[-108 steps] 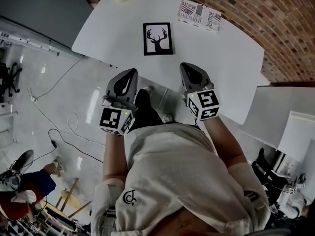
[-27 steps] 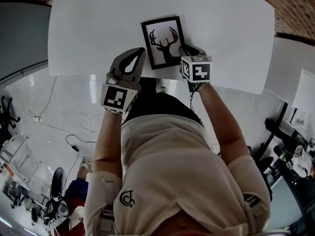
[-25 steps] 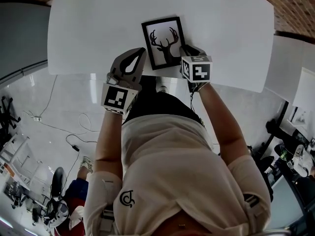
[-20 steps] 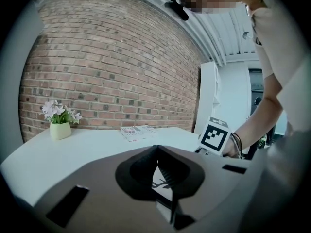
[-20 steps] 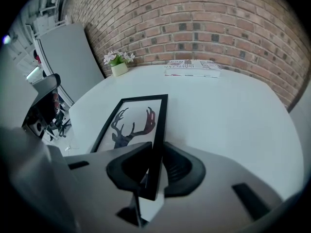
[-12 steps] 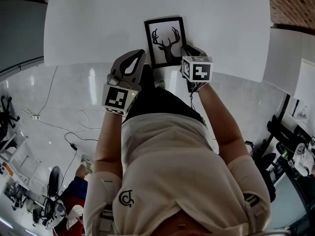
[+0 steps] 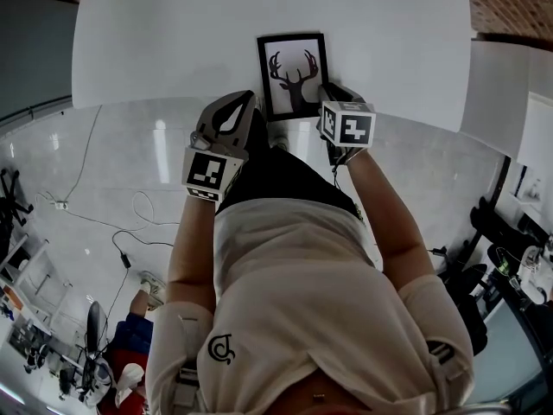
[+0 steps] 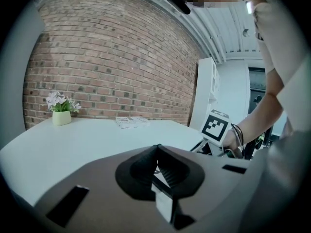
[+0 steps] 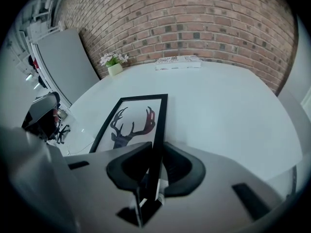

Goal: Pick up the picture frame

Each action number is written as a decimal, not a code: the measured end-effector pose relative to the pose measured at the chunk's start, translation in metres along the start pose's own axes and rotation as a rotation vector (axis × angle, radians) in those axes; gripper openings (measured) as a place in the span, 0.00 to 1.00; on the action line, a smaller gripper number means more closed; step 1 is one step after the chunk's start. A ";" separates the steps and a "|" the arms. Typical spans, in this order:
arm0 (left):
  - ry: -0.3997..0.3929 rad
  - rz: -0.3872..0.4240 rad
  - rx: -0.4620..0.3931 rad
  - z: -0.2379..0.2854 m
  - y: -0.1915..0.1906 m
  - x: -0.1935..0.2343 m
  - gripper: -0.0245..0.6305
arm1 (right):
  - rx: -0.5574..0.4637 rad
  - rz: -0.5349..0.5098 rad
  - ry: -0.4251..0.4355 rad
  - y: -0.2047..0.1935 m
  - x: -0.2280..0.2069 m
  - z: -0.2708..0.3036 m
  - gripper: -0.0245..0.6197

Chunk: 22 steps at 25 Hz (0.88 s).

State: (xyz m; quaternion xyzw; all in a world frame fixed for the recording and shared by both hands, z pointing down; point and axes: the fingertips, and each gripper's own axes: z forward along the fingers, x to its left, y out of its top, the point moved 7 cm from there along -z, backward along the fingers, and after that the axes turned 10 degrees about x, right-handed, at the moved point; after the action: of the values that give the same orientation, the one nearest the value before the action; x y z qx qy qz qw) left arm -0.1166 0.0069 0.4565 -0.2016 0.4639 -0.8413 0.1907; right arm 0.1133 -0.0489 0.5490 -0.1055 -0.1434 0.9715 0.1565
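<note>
At 7 o'clock of the picture, off the near edge of the white table point(image 7: 155, 41), the left gripper point(image 7: 244, 104) hovers with its jaws clenched together on nothing. The picture frame point(image 7: 292, 74), black-edged with a deer silhouette, lies at the table's near edge toward 6 o'clock, and whether it rests on the top or is raised cannot be told. At its 5 o'clock corner the right gripper point(image 9: 156, 150) is grasping the frame's right-hand edge between both pads, with a small potted plant point(image 9: 114, 64) and a newspaper point(image 9: 177, 61) far across at 12 o'clock.
</note>
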 end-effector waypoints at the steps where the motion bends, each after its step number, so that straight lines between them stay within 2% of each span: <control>1: -0.004 0.002 0.002 0.000 -0.001 -0.005 0.06 | 0.004 0.006 -0.004 -0.005 -0.002 -0.002 0.16; 6: -0.029 -0.002 0.024 -0.002 -0.016 -0.034 0.06 | -0.008 0.031 -0.004 -0.034 -0.012 -0.018 0.16; 17: -0.081 -0.037 0.087 0.011 -0.041 -0.032 0.06 | -0.008 0.075 0.000 -0.043 -0.011 -0.015 0.16; 19: -0.098 -0.075 0.111 0.016 -0.046 -0.032 0.06 | -0.010 0.080 0.002 -0.044 -0.011 -0.016 0.16; 22: -0.121 -0.183 0.131 0.023 -0.059 -0.029 0.06 | -0.010 0.086 0.007 -0.046 -0.011 -0.015 0.16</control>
State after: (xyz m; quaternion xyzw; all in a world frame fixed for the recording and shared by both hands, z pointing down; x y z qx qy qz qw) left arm -0.0883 0.0347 0.5135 -0.2806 0.3754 -0.8700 0.1533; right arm 0.1400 -0.0076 0.5510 -0.1158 -0.1429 0.9762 0.1148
